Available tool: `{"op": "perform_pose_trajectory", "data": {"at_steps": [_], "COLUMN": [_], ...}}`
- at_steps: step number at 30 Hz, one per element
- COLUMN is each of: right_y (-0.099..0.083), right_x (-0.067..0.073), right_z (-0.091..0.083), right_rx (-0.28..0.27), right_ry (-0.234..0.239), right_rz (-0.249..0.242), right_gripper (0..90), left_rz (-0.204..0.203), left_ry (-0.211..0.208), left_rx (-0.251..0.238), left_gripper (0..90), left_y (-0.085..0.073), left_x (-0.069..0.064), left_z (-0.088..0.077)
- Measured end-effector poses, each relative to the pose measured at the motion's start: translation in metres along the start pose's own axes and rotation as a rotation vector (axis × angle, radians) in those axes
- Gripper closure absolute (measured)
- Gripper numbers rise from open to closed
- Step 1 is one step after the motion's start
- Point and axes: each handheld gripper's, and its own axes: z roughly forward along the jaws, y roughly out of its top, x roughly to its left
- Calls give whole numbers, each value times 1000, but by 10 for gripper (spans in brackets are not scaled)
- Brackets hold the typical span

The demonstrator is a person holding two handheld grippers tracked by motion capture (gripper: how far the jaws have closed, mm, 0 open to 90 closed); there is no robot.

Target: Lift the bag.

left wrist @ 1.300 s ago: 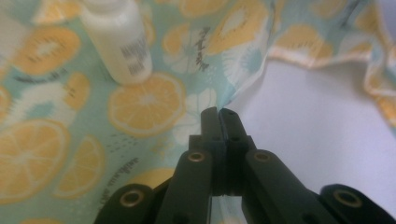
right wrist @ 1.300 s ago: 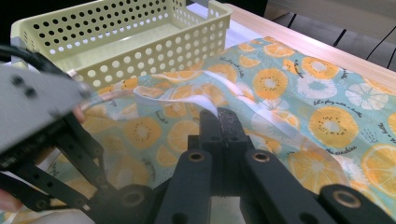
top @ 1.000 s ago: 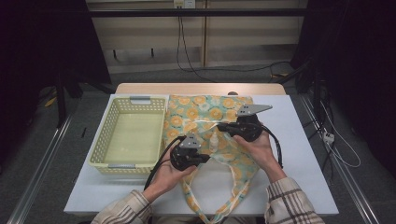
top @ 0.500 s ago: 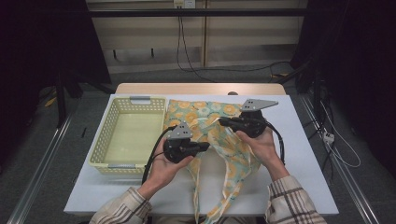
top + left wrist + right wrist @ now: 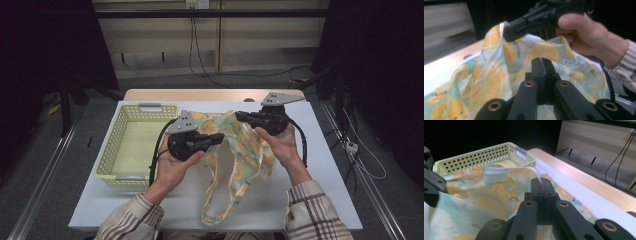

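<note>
Both the left gripper (image 5: pixel 218 139) and right gripper (image 5: pixel 240 116) have jaws clamped on the lemon-print bag (image 5: pixel 245 150), which hangs between them

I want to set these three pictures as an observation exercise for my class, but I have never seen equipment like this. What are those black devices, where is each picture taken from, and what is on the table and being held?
A person sits at a white table and holds a hand-operated clamp in each hand: the left gripper and the right gripper. Each has two black jaws.

The high view comes from a camera above, looking down at the table. The other two come from small cameras riding on each gripper, looking along its jaws.

On the table sits a pale yellow perforated basket. Beside it, both grippers are shut on a lemon-print fabric bag, one on each side of its top edge, holding it up so that its straps hang down onto the table.
</note>
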Motion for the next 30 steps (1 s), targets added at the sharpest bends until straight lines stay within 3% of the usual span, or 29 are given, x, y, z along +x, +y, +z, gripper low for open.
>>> {"op": "perform_pose_trajectory", "data": {"at_steps": [11, 20, 30], "right_y": [31, 64, 99], "right_x": [-14, -15, -18], "right_z": [-20, -37, -51], "right_rx": [-72, -98, -133], "right_ry": [-48, -103, -154], "right_rz": [0, -45, -78], "right_gripper": [900, 900, 900], "left_rz": [35, 64, 92], "left_ry": [0, -27, -24], "left_rx": [-82, -147, -203], "left_gripper": [900, 900, 900], "left_y": [34, 63, 95], "left_x": [-6, -13, -14], "left_z": [-14, -33, -53]}}
